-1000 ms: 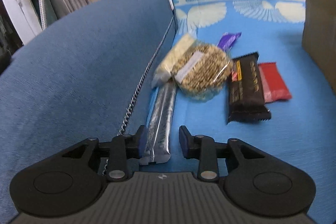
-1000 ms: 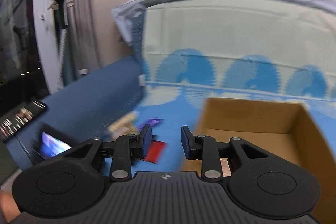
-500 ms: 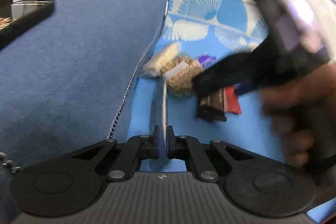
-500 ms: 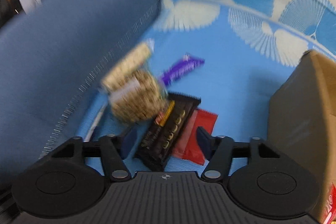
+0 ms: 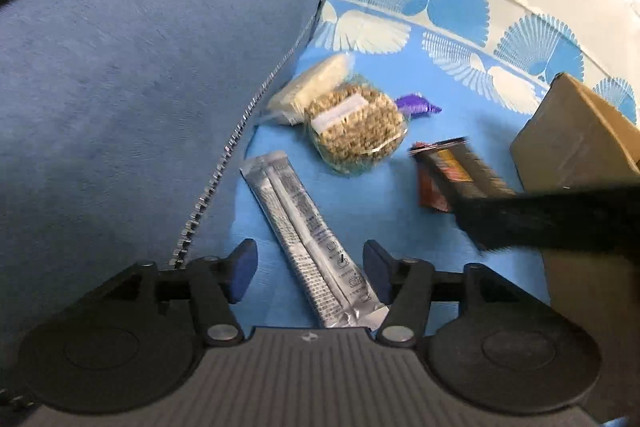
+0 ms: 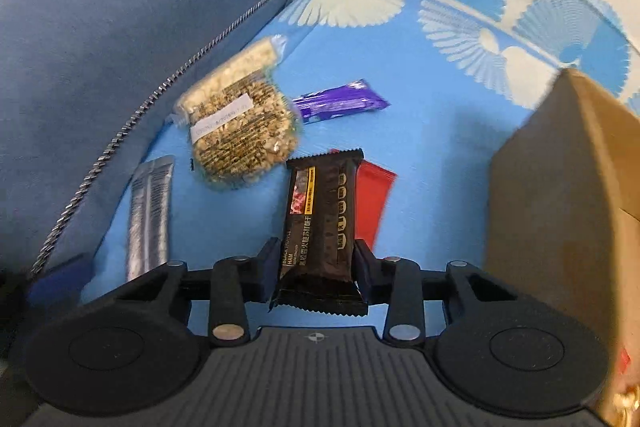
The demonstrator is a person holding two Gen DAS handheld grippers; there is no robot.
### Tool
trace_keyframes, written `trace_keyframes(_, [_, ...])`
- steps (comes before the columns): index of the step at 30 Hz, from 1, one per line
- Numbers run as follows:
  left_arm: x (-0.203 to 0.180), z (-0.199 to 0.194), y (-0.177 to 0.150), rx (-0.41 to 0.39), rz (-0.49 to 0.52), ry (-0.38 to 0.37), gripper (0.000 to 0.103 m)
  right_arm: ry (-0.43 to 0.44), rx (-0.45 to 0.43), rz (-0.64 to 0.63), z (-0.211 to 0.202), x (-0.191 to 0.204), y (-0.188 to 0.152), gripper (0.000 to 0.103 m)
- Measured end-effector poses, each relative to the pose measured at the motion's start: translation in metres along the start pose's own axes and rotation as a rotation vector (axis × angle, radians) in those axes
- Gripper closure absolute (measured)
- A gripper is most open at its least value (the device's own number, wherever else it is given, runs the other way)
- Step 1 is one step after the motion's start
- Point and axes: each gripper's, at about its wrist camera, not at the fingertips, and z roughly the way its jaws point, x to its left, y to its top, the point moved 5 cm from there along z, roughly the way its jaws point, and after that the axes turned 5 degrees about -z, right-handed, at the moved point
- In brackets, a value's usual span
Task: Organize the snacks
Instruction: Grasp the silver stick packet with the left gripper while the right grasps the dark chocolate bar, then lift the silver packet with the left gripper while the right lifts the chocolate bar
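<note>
At the left we see the blue cushion (image 5: 132, 75) with its zipper, and just beside it our left gripper (image 5: 306, 269) opens its jaws over the silver sachet (image 5: 308, 247), which lies flat on the blue sheet (image 5: 460, 95) between the pads, not pressed. In the middle lie the round oat snack (image 6: 240, 135) and the purple bar (image 6: 340, 101). More to the right, our right gripper (image 6: 316, 273) closes its jaws on the black cracker pack (image 6: 324, 211), whose sides the pads touch, with the red packet (image 6: 374, 195) partly under it and the cardboard box (image 6: 560, 187) at the far right.
</note>
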Motion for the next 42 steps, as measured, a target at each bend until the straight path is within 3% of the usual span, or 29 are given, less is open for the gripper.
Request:
trace_keyframes(6, [-0.003,0.016,-0.002,0.048,0.014,0.016,0.038,0.032,-0.049,0.031,-0.061,0.000,-0.030,0.063])
trace_keyframes(7, [-0.004,0.018,-0.001,0.052,0.023,0.019,0.041,0.039,-0.059,0.028,-0.071,0.003,-0.036,0.063])
trace_keyframes(11, [-0.005,0.013,-0.002,0.055,0.054,0.042,0.070,0.059,-0.089,0.006,-0.099,0.014,-0.061,0.063])
trace_keyframes(15, [0.002,0.000,-0.002,0.089,0.021,0.001,0.074,0.069,-0.103,-0.008,-0.111,0.023,-0.085,0.063])
trace_keyframes(25, [0.008,-0.040,-0.032,0.264,0.050,-0.200,0.072,0.108,-0.134,0.034,-0.096,0.038,-0.136,0.063])
trace_keyframes(32, [0.010,-0.026,-0.033,0.282,-0.025,-0.149,0.063,0.105,-0.114,0.058,-0.069,0.040,-0.148,0.057])
trace_keyframes(37, [-0.008,-0.025,-0.037,0.237,0.104,-0.094,0.044,0.120,-0.135,0.030,-0.065,0.039,-0.146,0.046])
trace_keyframes(42, [-0.014,-0.023,-0.039,0.200,0.158,-0.035,0.044,0.124,-0.134,0.041,-0.056,0.036,-0.143,0.044])
